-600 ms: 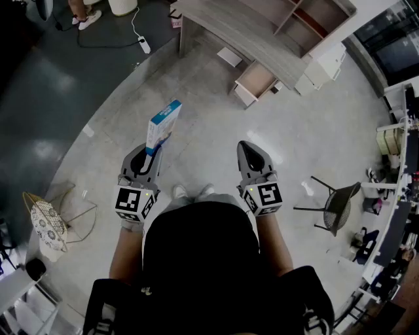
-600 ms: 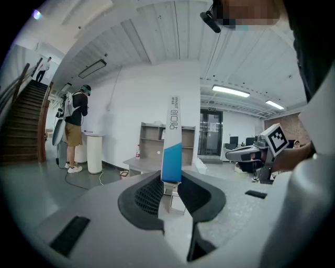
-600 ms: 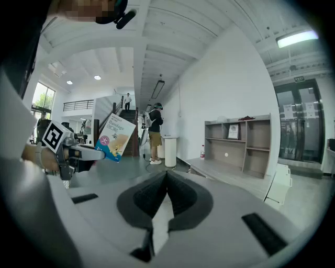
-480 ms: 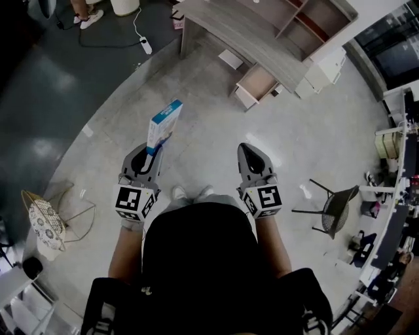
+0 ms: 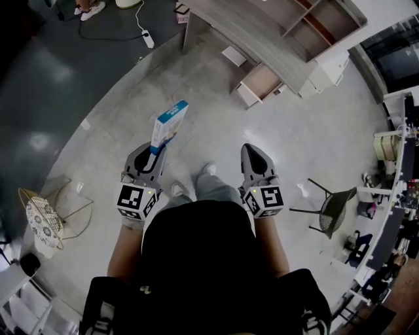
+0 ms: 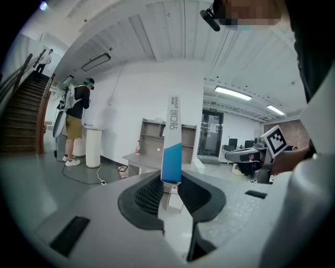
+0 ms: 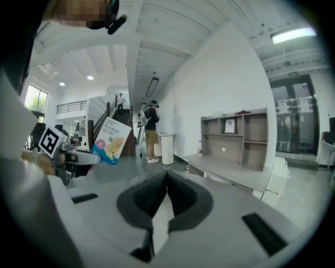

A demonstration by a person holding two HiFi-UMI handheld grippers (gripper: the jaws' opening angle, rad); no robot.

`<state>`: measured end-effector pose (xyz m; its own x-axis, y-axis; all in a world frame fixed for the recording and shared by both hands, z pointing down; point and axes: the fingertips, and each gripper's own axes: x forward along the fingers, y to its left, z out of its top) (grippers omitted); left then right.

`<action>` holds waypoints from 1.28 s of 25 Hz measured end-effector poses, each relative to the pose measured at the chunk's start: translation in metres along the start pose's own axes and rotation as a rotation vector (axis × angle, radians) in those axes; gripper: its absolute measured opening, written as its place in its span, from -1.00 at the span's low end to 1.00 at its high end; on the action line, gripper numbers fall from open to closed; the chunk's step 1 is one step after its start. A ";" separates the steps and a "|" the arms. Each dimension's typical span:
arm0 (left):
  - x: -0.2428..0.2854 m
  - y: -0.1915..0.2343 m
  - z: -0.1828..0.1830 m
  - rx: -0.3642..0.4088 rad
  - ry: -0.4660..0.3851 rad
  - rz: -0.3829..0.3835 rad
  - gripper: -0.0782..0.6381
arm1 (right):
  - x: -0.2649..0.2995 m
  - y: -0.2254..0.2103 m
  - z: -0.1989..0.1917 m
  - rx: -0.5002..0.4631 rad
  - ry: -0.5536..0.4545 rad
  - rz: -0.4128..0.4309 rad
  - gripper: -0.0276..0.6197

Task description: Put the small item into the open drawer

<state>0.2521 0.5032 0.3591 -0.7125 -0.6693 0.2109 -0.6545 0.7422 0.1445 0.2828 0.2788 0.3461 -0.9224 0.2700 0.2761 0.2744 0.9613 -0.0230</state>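
1. The left gripper (image 5: 152,152) is clamped on a box (image 5: 169,125) – its two dark pads press the lower end from either side, as the left gripper view shows (image 6: 170,180).
2. The box (image 6: 171,152) is thin, blue at the bottom and white above with print. It stands nearly upright between the jaws and rises well clear of them.
3. From the right gripper view its broad face (image 7: 111,141) shows a "Bandage" label and a small picture; it is tilted a little there.
4. The right gripper (image 5: 252,152) holds nothing – its jaws are together, tips touching (image 7: 166,175).
5. Both grippers are held out in front of the person's body, side by side and well apart from each other, over grey floor (image 5: 196,111).
6. The drawer (image 5: 260,82) stands pulled out from under the desk (image 5: 242,33), low by the floor, its pale brown inside facing up. It lies ahead and to the right of the box, well apart from it.
7. A shelf (image 5: 321,19) stands behind the desk.
8. A dark chair (image 5: 334,208) is on the floor to the right of the right gripper.
9. In the left gripper view a person (image 6: 77,123) stands at the far left beside a white bin (image 6: 93,147), near stairs (image 6: 21,120).
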 end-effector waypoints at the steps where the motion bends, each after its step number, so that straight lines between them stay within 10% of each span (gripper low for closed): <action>1: 0.006 0.002 -0.002 -0.001 0.007 -0.002 -0.55 | 0.005 -0.005 -0.003 0.004 0.007 -0.007 -0.88; 20: 0.265 0.034 0.044 0.025 0.078 -0.047 -0.55 | 0.161 -0.204 0.034 0.068 0.011 -0.039 -0.88; 32: 0.411 -0.008 0.054 0.008 0.169 -0.207 -0.55 | 0.185 -0.315 0.037 0.153 0.011 -0.138 -0.88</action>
<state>-0.0495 0.2201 0.3921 -0.5113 -0.7909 0.3361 -0.7844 0.5893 0.1936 0.0158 0.0282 0.3690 -0.9451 0.1351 0.2976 0.1002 0.9865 -0.1295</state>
